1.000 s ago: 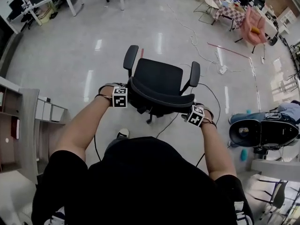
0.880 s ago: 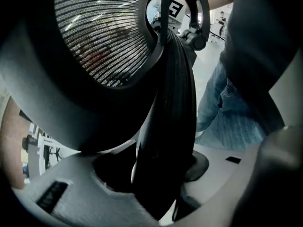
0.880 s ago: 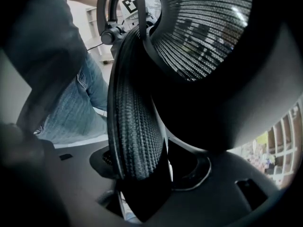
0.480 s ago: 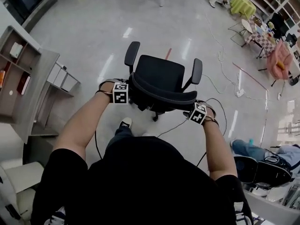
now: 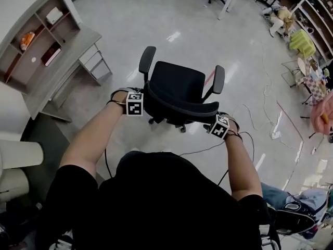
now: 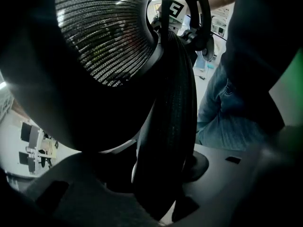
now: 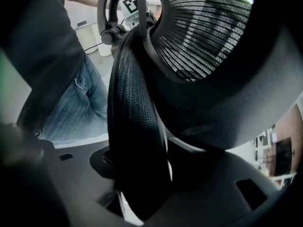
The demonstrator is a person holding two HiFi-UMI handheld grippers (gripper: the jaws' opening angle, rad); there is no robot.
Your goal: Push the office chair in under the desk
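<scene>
Firmly clamped on office chair [image 5: 177, 85] backrest rim, left claw [image 6: 161, 197], right claw [image 7: 137, 197]

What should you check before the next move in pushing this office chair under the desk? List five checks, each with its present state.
1. Left tool gripping the backrest: ok, its jaws are closed on the rim.
2. Right tool gripping the backrest: ok, likewise.
3. Office chair lined up with the desk: not ok, the desk lies off to the left.
4. Cable clear of the chair's base: cannot tell, it lies close behind it.
5. Space under the desk free: cannot tell, the desktop hides it.
</scene>
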